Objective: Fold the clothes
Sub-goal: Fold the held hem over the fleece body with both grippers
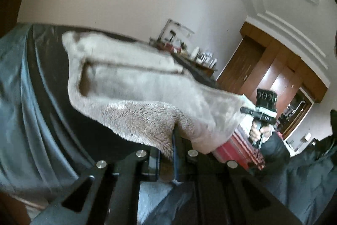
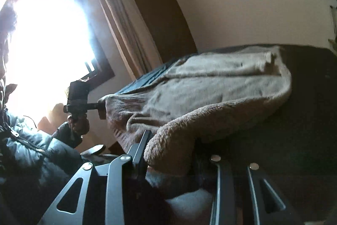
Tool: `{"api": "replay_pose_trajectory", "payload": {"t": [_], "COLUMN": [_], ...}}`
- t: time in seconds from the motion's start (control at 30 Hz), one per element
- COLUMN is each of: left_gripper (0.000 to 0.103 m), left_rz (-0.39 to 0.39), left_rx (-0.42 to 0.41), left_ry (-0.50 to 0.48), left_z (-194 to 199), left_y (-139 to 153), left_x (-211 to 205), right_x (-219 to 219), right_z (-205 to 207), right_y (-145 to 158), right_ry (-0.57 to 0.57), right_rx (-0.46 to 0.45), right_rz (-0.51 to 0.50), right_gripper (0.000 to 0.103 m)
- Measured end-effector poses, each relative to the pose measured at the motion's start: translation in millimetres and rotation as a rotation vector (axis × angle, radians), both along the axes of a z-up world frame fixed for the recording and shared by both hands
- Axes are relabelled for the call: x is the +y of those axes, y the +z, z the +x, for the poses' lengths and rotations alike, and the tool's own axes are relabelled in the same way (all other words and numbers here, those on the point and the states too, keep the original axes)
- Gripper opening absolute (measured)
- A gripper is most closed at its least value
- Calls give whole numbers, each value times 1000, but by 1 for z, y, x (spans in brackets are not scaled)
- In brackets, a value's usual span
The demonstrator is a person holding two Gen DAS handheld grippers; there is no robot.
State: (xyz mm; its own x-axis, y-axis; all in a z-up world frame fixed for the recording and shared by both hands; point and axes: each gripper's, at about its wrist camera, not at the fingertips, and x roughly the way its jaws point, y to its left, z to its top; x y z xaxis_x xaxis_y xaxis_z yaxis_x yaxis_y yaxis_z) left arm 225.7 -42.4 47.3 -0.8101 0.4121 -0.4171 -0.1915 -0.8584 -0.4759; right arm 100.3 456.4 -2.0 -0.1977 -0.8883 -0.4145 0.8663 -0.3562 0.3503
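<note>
Claws (image 1: 168, 147) (image 2: 170, 153) pinch the fleece garment's (image 1: 137, 85) near edge.

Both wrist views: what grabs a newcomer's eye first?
The beige fleece garment dominates both views, its hem lifted off the dark bed cover and stretched between the two grippers. The left gripper is clamped on one corner of the hem, and the right gripper on the other. In the right wrist view, the blown-out bright window at left also pulls attention.
</note>
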Motion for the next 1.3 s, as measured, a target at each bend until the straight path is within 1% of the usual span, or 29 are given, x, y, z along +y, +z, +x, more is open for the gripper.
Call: {"api": "replay_pose_trajectory", "payload": {"t": [0.1,0.17,0.47,0.5,0.67,0.7,0.83,0.97,1.03,1.3], "left_gripper": [10,10,10,10,10,10,10,10,10,10], "left_rz": [13,24,117,122,119,119,118,120,125,151], "left_rx": [23,30,5,3,23,30,47,47,46,53], "left_ry": [20,36,120,125,149,154,175,195,207,252], "left_z": [-6,-9,-33,-36,-59,-64,-84,-107,-119,-169], "left_y": [9,11,13,15,36,41,56,66,71,86], "left_x": [-8,-13,-47,-50,-55,-57,-64,-74,-80,-111], "right_x": [-3,-5,-3,-4,-13,-18,-45,-74,-88,-117], "right_z": [-7,-12,-33,-35,-45,-47,-50,-56,-64,-123], "right_y": [5,5,4,7,31,36,50,58,63,93], "right_ry": [-27,-45,-129,-145,-247,-284,-418,-516,-543,-630], "right_rx": [0,-4,-14,-1,107,143,349,508,583,614], "right_rz": [-34,-37,-14,-9,19,37,165,258,297,268], "right_gripper": [37,37,37,37,37,37,37,37,37,37]}}
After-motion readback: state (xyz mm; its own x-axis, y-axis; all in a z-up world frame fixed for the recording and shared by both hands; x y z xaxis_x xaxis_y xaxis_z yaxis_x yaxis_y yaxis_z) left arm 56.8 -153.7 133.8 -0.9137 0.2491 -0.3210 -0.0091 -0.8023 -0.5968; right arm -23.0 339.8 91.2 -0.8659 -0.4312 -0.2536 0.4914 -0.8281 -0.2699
